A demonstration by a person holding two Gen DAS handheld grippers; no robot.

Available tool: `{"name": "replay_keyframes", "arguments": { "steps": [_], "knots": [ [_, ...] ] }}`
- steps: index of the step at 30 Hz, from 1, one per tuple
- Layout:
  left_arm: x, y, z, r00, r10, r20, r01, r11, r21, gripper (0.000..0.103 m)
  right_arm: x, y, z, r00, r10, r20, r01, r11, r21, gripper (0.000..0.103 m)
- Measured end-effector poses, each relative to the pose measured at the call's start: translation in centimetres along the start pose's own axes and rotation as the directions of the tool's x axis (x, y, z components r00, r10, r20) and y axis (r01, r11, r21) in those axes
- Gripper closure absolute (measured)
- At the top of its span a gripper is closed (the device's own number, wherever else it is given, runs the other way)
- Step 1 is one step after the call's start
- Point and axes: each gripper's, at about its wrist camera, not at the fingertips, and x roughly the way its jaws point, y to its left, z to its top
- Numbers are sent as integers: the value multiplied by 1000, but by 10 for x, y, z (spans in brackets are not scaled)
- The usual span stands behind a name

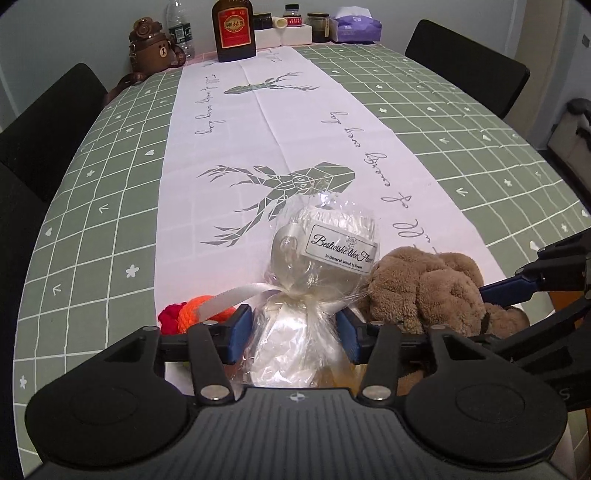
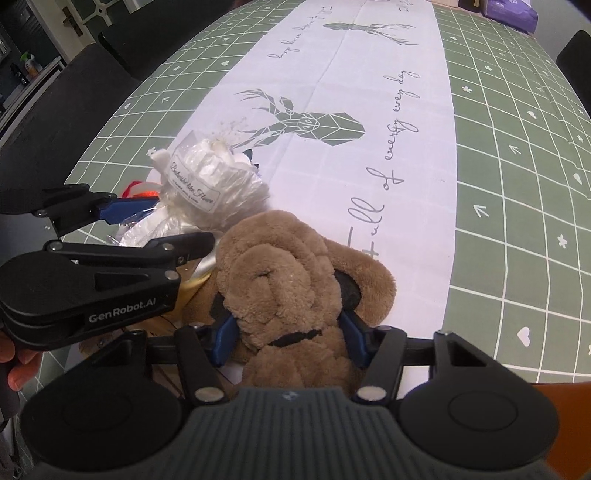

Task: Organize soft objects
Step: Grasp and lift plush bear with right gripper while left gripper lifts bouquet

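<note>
Little looks sorted yet: the left hand-held gripper [image 1: 295,330] straddles the cellophane-wrapped bundle [image 1: 321,254], the right hand-held gripper [image 2: 290,338] pinches the brown plush toy [image 2: 291,273], both resting on the bench [image 2: 517,184].

A home dining room: clothed table [image 1: 110,192], black chairs [image 1: 469,66], bottles and jars (tissues too) [image 1: 357,27].

I'm getting even indoor light on both cams, kinda cool-toned, no hard shadows. Fisheye is bending the tablecloth [image 1: 110,192] grid hard toward the edges, w/ black vignette sitting in the corners. Cellophane bag [image 1: 317,254] is throwing small glare spots. Center's looking sharp; far bottles [image 1: 233,29] are going a bit soft.
</note>
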Motion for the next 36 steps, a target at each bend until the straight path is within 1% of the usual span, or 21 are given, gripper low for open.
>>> {"name": "replay_keyframes", "arguments": {
  "steps": [2, 3, 5, 8, 15, 18, 22, 26, 28, 33, 36],
  "knots": [
    [0, -2, -1, 1000, 9, 4, -9, 1000, 6, 53, -1, 2, -2, 1000, -5, 14, 5, 1000, -9, 54],
    [-2, -3, -1, 1000, 11, 13, -11, 1000, 9, 55, -3, 3, -2, 1000, -11, 24, 11, 1000, -16, 55],
    [-7, -1, -1, 1000, -4, 28, 5, 1000, -12, 57, -6, 5, -4, 999, -24, 39, 25, 999, -21, 59],
    [-23, 1, 2, 997, -16, 76, 19, 999, -45, 58, -15, 4, -5, 996, -69, 63, 71, 997, -26, 61],
    [-66, -5, 11, 987, -8, 160, 21, 997, -76, 58, -49, -5, -2, 986, -103, 132, 101, 995, 22, 60],
    [-86, -7, 13, 984, -12, 179, 29, 996, -90, 58, -73, 0, -4, 979, -108, 173, 105, 994, 23, 60],
    [-112, -11, 11, 983, -29, 181, 50, 992, -117, 58, -109, 9, -10, 969, -104, 223, 102, 995, 21, 60],
    [-141, -23, 3, 980, -56, 190, 80, 990, -116, 58, -140, 18, -24, 963, -113, 247, 112, 994, 17, 60],
    [-155, -29, -3, 979, -72, 190, 96, 988, -122, 58, -154, 21, -34, 957, -129, 260, 130, 991, 15, 60],
    [-182, -47, -19, 975, -122, 188, 150, 979, -140, 58, -184, 18, -66, 946, -164, 280, 161, 986, 35, 60],
    [-196, -65, -29, 970, -155, 185, 180, 976, -123, 58, -202, 14, -88, 937, -189, 294, 186, 982, 41, 60]
  ]
}}
